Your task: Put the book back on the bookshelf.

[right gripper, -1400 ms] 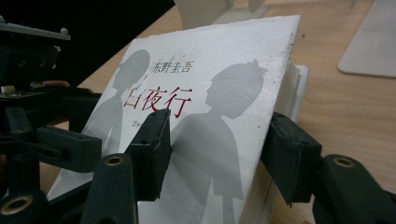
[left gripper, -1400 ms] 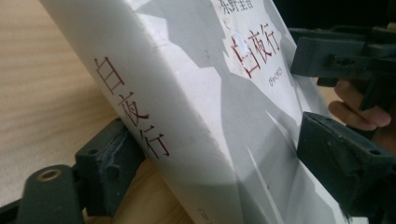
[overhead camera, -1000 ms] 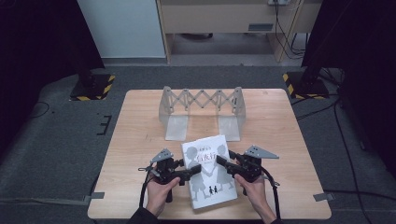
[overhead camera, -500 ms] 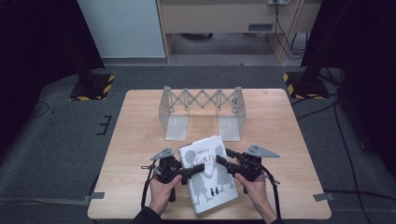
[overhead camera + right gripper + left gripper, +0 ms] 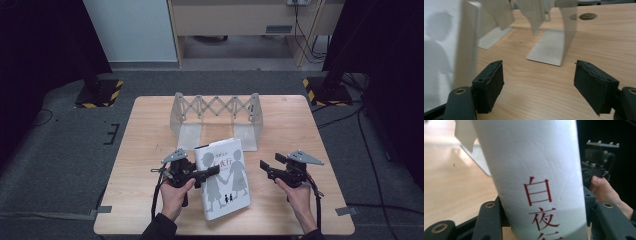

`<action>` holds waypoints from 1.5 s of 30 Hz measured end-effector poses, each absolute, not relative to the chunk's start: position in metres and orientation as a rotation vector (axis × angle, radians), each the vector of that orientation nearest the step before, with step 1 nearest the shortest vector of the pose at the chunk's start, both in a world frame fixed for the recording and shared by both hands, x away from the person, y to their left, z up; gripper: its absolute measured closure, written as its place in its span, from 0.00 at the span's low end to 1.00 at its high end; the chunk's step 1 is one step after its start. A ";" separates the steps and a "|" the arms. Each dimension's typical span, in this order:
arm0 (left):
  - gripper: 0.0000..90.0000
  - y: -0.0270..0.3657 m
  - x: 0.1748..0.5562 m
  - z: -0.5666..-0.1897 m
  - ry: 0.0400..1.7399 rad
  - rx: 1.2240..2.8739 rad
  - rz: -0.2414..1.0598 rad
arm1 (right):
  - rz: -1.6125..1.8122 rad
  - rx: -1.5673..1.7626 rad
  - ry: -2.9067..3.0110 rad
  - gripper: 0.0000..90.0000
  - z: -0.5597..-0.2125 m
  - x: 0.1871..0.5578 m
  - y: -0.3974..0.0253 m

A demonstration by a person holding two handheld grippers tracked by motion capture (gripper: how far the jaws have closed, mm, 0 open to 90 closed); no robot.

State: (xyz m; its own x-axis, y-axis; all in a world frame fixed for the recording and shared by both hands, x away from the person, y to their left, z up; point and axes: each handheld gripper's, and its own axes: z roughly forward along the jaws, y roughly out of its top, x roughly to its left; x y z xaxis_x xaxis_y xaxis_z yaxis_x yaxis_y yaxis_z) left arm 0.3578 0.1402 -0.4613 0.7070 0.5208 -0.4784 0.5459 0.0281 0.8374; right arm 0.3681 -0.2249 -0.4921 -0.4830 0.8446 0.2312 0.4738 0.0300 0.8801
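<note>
A white book point(image 5: 226, 176) with grey silhouettes and red characters sits near the table's front edge. My left gripper point(image 5: 209, 173) is shut on its spine. In the left gripper view the spine point(image 5: 534, 170) stands between my left gripper's point(image 5: 544, 220) black jaws. My right gripper point(image 5: 264, 166) is open, a short way to the right of the book and apart from it. In the right gripper view my right gripper point(image 5: 541, 82) has bare table between its pads, with the book's page edge point(image 5: 466, 50) at the left.
A grey expanding book rack point(image 5: 215, 111) with two flat end plates stands behind the book at the table's middle. One plate point(image 5: 551, 47) lies just ahead of my right gripper. A round hole point(image 5: 587, 16) is in the tabletop point(image 5: 300, 125) beyond.
My right gripper has let go of the book's right edge and moved away to the right, now open. My left gripper keeps its hold on the spine.
</note>
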 end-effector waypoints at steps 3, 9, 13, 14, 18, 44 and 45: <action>0.53 0.141 0.358 -0.459 0.863 1.609 0.007 | 1.367 1.349 1.957 0.22 -0.496 0.371 -0.235; 0.52 0.153 0.349 -0.465 0.825 1.615 0.009 | 1.273 1.388 1.951 0.17 -0.506 0.375 -0.249; 0.50 0.158 0.341 -0.468 0.816 1.631 0.024 | 1.207 1.389 1.952 0.12 -0.512 0.377 -0.252; 0.49 0.159 0.339 -0.469 0.814 1.635 0.029 | 1.186 1.389 1.960 0.11 -0.513 0.378 -0.252; 0.48 0.159 0.335 -0.469 0.820 1.641 0.055 | 1.110 1.372 1.994 0.10 -0.518 0.378 -0.249; 0.53 0.155 0.346 -0.464 0.820 1.624 0.015 | 1.244 1.369 1.956 0.17 -0.509 0.377 -0.245; 0.53 0.153 0.348 -0.461 0.817 1.632 0.023 | 1.244 1.371 1.955 0.17 -0.509 0.377 -0.245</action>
State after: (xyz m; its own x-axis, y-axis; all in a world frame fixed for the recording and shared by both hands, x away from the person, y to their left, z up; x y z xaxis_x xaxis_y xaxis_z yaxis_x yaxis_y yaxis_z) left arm 0.3478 0.1533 -0.4611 0.7488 0.5135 -0.4191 0.4888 -0.0008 0.8724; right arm 0.3775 -0.2454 -0.5089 -0.4077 0.9035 0.1319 0.5021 0.1012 0.8589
